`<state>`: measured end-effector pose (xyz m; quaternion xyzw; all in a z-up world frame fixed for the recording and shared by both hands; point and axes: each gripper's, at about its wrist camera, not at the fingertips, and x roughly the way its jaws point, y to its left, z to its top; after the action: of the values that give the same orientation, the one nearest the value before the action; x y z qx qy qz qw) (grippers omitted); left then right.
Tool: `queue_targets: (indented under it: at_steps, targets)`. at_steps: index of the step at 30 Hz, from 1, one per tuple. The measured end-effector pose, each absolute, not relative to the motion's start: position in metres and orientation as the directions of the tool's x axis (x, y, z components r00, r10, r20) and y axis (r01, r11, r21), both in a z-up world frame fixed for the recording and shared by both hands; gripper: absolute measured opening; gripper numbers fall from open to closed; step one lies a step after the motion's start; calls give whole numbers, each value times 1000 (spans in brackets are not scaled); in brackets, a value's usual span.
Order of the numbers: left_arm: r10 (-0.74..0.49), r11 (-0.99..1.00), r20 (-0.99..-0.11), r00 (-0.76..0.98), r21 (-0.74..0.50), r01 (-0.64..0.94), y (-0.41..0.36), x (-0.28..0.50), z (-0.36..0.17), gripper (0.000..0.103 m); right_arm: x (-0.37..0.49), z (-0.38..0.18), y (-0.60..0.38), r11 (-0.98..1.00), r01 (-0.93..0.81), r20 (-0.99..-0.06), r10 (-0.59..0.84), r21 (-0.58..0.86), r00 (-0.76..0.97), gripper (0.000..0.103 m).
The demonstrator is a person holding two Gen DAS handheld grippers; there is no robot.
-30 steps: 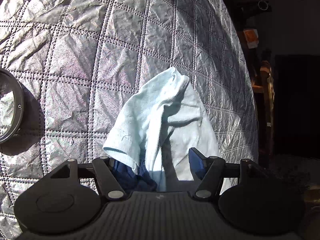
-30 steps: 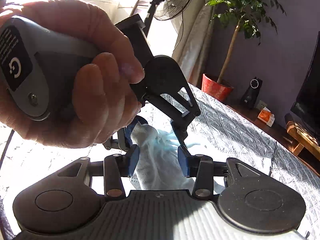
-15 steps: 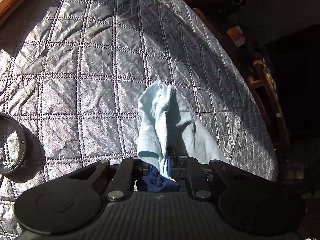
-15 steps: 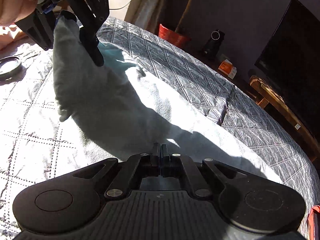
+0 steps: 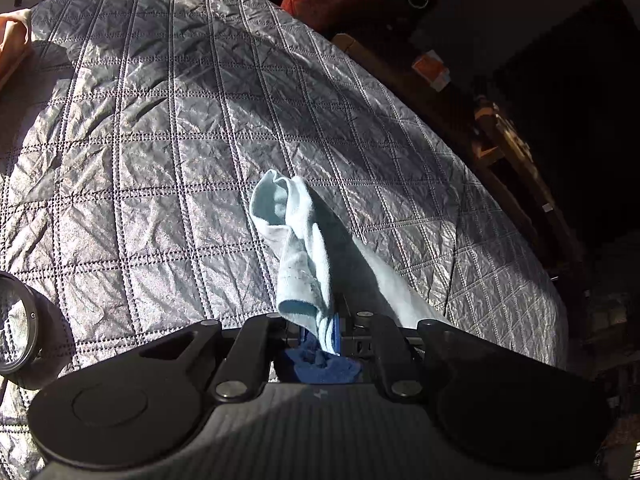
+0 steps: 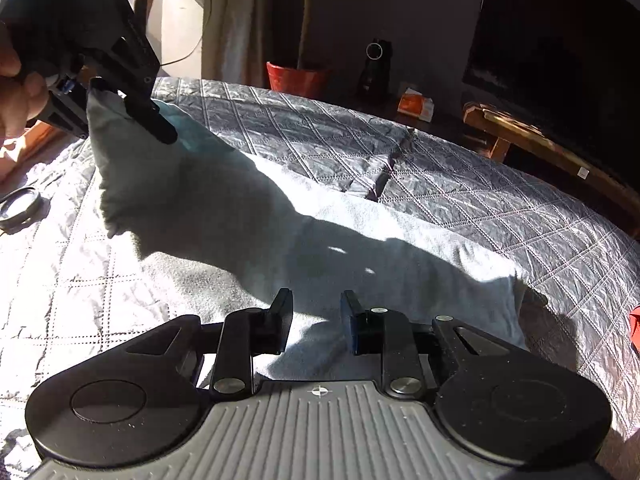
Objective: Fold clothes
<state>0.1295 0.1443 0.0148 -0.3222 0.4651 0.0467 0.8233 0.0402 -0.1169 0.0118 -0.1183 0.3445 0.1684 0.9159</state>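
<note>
Lifting one bunched end of a pale blue garment (image 6: 248, 216) off the quilted grey bedspread (image 5: 160, 160), the left gripper (image 5: 335, 322) has its jaws pinched right down on the fabric, w/ a dark blue trim or collar bit wadded up behind the fingers. The right gripper (image 6: 316, 314) sits low over the other end, jaws opening, pads apart & not pressing on anything; cloth lies under & between them but isn't held. Garment's spread across the middle of the bed: near end flat on the quilt by the right gripper, far end hoisted into a peak under the left one, the person's hand (image 6: 16, 80) wrapped round that tool's handle. Long axis runs roughly from the right gripper up & away toward the left, slanting across the right wrist view from lower right to upper left, high end pointing at the window side. Progress looks early: no crease or fold line shows yet, fabric is rumpled and part in deep shadow, so prob. still at the straighten-and-lay-out stage. Left to do, by my read: re-grip the loose end, pull it flat, then make the folds. A round glass-lidded item (image 6: 20, 204) sits on the quilt well clear of the cloth
</note>
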Motion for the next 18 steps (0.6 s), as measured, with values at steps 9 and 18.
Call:
queue_targets:
  at_steps: [9,18]
  targets:
    - [-202,908,-744,636,-386,-163,74,131,47,11,45,-6,-144,908,-414,-736,326,69,593,43]
    - [-239,951,-768,595,-307,-15,-9,127,37,11,56,9,-214,905,-143,-670,395,400,629,43]
